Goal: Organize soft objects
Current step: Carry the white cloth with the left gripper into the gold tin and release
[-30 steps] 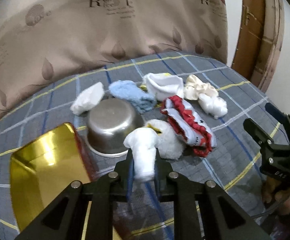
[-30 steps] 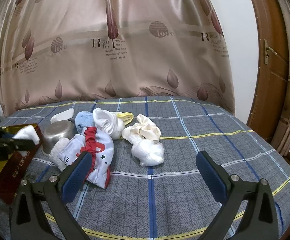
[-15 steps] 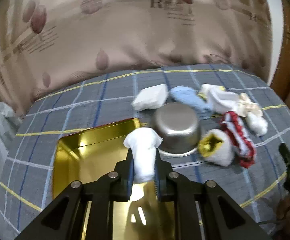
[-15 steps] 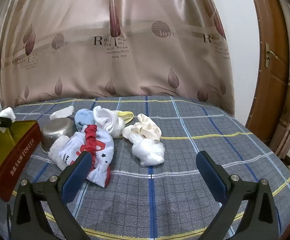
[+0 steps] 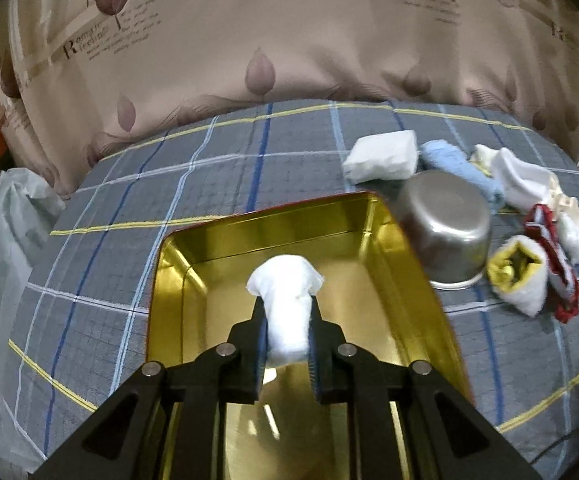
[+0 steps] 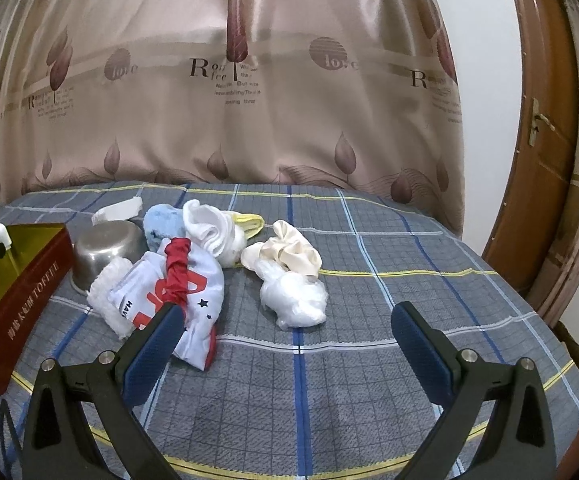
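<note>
The left gripper (image 5: 287, 320) clamps the white sock (image 5: 285, 300) above the gold tin (image 5: 417, 280), positioned for release; the metal bowl (image 5: 445, 224) sits at two o'clock; the right gripper (image 6: 289, 344) stands wide, empty.

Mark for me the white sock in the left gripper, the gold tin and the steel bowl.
white sock (image 5: 285, 280): left wrist view, on the flared end above the pads.
gold tin (image 5: 289, 222): left wrist view, on its far inner wall.
steel bowl (image 5: 445, 224): left wrist view, on its upturned side wall.
</note>
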Tool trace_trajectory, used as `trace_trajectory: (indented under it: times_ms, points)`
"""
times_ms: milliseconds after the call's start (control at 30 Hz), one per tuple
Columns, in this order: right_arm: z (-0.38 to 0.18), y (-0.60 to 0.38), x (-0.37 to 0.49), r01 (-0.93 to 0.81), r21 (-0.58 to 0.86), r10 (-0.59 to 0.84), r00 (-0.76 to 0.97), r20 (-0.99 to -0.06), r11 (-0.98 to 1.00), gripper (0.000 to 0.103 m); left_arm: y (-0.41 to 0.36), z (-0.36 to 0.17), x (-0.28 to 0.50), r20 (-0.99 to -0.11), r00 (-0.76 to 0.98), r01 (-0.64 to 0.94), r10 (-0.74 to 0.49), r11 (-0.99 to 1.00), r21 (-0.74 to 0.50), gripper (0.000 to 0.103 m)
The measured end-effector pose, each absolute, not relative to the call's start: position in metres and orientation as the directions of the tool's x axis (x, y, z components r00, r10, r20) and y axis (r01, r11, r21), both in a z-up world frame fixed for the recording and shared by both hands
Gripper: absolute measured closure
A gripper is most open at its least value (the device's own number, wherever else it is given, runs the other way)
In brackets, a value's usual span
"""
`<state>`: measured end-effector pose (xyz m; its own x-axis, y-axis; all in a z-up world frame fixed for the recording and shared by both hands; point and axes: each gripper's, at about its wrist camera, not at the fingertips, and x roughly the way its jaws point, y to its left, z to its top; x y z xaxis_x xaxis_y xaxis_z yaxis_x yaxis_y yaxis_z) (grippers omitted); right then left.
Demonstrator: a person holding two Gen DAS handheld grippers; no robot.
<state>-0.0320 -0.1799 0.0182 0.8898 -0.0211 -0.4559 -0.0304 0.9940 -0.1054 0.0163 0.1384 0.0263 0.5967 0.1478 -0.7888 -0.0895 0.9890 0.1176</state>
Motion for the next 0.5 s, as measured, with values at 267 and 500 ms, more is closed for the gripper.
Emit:
trace_trajectory:
  times_ms: [267, 500]
  points:
    - [0.017, -0.176, -0.03, -0.03, -0.131, -0.035, 0.884, -0.466, 0.991, 0.0, 0.162, 0.016, 0.036, -0.81, 0.561, -0.137, 0.171, 0.984, 0.113, 0.078]
    - [0.016, -0.173, -0.029, -0.03, -0.145, -0.042, 0.881, -0.471, 0.989, 0.0, 0.173, 0.014, 0.047, -0.817, 0.543, -0.174, 0.194, 0.978, 0.116, 0.053]
